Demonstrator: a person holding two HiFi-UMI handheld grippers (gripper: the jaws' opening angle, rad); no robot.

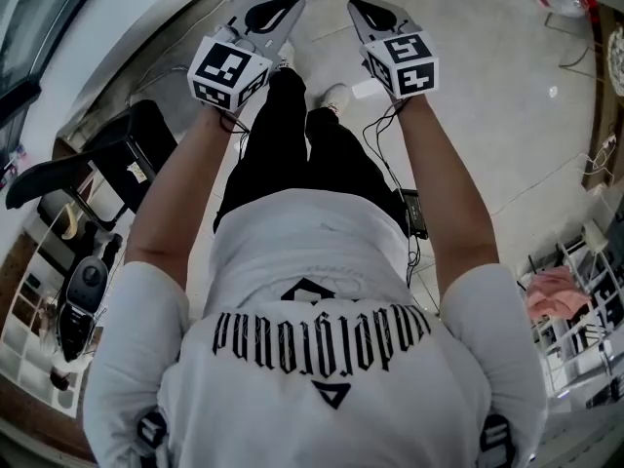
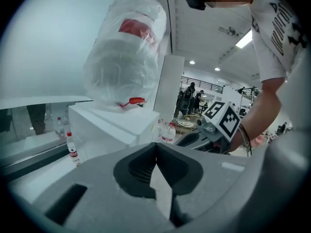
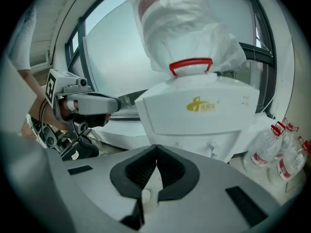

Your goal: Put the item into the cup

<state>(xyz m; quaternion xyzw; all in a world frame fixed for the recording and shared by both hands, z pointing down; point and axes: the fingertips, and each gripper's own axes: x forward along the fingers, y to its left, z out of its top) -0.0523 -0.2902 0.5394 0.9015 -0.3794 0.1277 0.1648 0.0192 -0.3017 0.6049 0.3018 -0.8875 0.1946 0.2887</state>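
Our left gripper (image 2: 155,147) and right gripper (image 3: 156,148) are both closed, empty; no item or cup shows, so we cannot judge handling.

A plastic-wrapped water jug (image 3: 180,28) sits atop a white dispenser (image 3: 204,113), small bottles (image 3: 279,154) beside it.

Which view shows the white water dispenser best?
The right gripper view: the dispenser faces the camera, with its logo, red handle and bagged bottle visible. The left gripper view shows only its side. The head view does not show it.
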